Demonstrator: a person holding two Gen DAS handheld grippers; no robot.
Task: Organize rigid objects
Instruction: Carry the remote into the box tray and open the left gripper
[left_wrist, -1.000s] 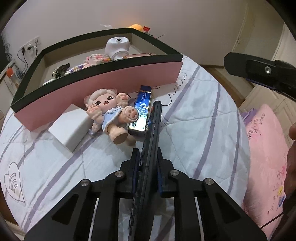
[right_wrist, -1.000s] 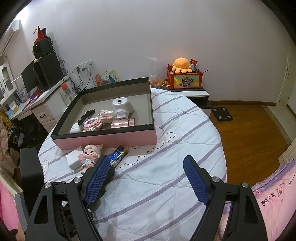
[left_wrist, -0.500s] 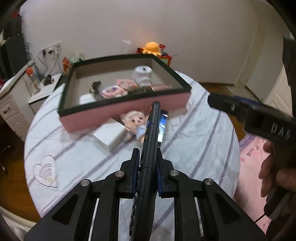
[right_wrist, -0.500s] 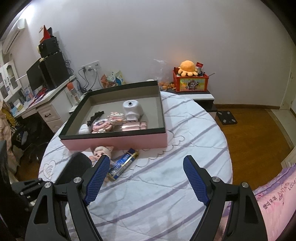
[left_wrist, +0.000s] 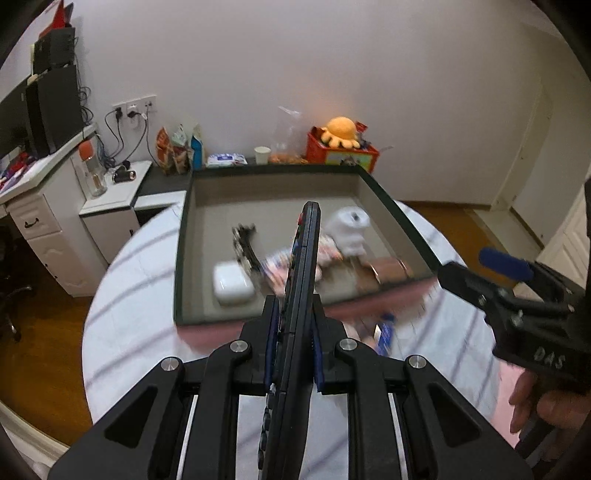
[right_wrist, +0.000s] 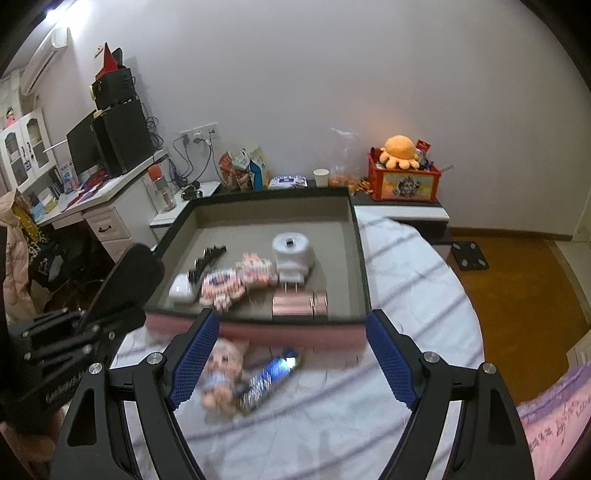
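Left claw is clamping a slim black remote edge-on, blade pointing out over the tray's near wall (likely so it drops in flat beside the rest). Right claw is gaping wide, holding nothing, hovering above the doll and blue box lying on the table just outside the pink tray. Beyond, sorted items are lining the tray floor.
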